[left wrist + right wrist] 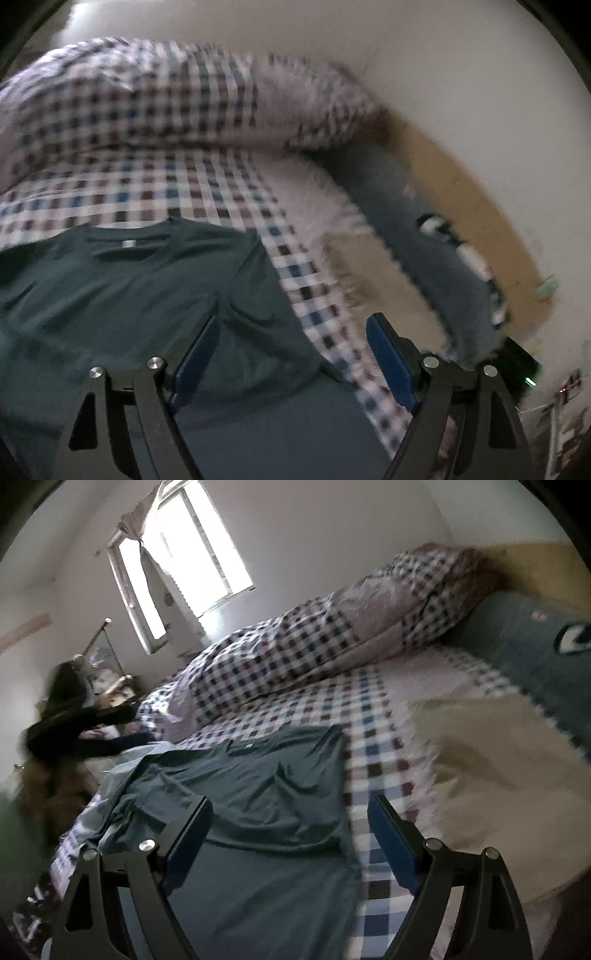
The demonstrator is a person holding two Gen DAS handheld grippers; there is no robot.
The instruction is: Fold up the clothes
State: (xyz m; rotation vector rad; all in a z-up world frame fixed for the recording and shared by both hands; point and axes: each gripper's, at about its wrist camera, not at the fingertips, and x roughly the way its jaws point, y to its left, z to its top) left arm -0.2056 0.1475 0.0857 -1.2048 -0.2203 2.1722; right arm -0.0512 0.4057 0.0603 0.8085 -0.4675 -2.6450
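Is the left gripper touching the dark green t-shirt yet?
Cannot tell. In the left wrist view the left gripper stands open over the dark green t-shirt, nothing between its fingers, but the blurred frame shows neither contact nor a gap.

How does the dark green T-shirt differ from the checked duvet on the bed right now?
The dark green T-shirt is one plain colour; the checked duvet is patterned in white, blue and brown squares. The T-shirt lies spread fairly flat with some wrinkles; the duvet is bunched into a thick roll along the far side. Both rest on the checked sheet, untouched by either gripper.
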